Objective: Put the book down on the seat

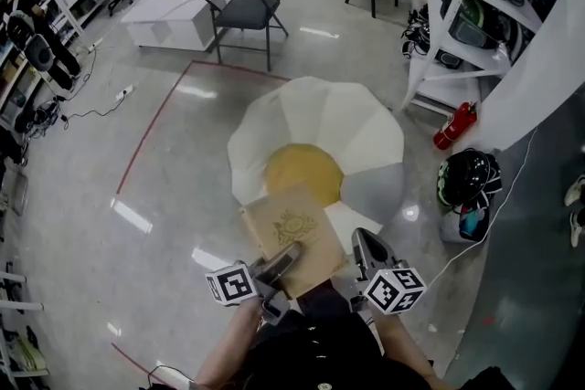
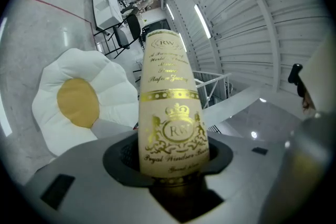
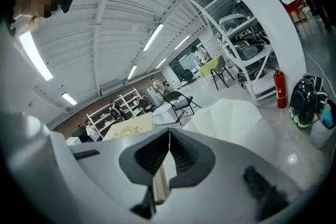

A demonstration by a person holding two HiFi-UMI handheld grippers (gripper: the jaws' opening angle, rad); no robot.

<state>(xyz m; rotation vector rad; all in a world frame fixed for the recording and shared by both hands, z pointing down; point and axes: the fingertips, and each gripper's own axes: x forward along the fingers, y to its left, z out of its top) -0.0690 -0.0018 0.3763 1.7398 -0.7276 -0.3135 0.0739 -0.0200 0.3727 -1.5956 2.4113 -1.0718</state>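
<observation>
The seat (image 1: 320, 128) is a big fried-egg-shaped floor cushion, white with a yellow centre, just ahead of me. A tan book (image 1: 292, 228) with a gold emblem hangs over the cushion's near edge. My left gripper (image 1: 281, 260) is shut on the book's near side. The left gripper view shows its cream, gold-printed spine (image 2: 170, 113) standing between the jaws of the left gripper (image 2: 170, 168), with the seat (image 2: 79, 102) beyond at left. My right gripper (image 1: 361, 247) is beside the book's right corner. In its own view the right gripper (image 3: 169, 147) has pads together and empty, with the book (image 3: 128, 126) at left and the seat (image 3: 236, 118) ahead.
A black folding chair (image 1: 239, 9) and a low white box (image 1: 169, 18) stand beyond the seat. To the right are white shelving (image 1: 475, 5), a red fire extinguisher (image 1: 454, 125) and a dark helmet (image 1: 468, 178). A red tape line (image 1: 151, 137) crosses the floor at left.
</observation>
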